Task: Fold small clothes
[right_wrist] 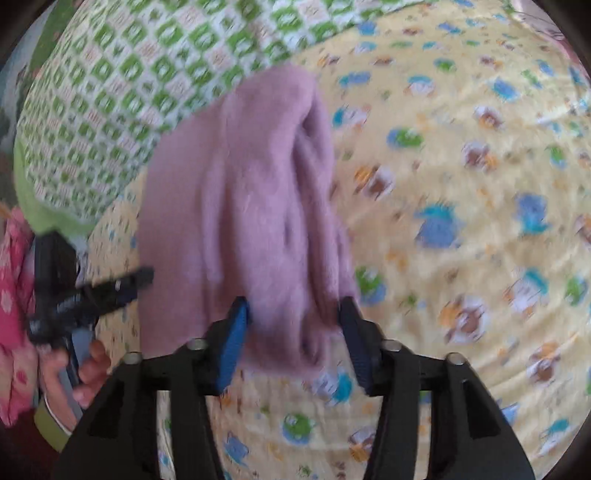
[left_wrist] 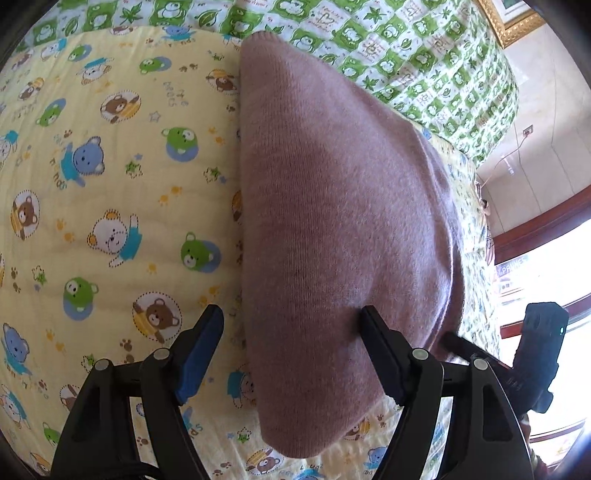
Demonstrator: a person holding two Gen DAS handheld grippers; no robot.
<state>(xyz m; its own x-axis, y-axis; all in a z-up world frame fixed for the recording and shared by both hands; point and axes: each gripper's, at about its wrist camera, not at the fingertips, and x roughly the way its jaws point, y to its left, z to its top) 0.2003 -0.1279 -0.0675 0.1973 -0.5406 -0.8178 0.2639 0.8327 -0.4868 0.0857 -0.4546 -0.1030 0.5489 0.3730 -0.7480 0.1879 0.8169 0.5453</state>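
A folded dusty-pink knit garment [left_wrist: 332, 206] lies on the yellow teddy-bear quilt [left_wrist: 110, 184]. My left gripper [left_wrist: 291, 325] is open, its jaws straddling the garment's left edge near the front, nothing held. In the right wrist view the same pink garment [right_wrist: 243, 206] lies bunched with folds along its right side. My right gripper [right_wrist: 295, 314] is open just above the garment's near end, one finger on either side, nothing held. The other gripper shows at the left of the right wrist view [right_wrist: 99, 291], held by a hand.
A green-and-white patterned quilt [left_wrist: 424, 55] covers the far part of the bed, also in the right wrist view [right_wrist: 129, 74]. A gold picture frame [left_wrist: 513, 18] and a window [left_wrist: 554, 277] lie to the right. The person's pink sleeve [right_wrist: 14, 295] is at the left.
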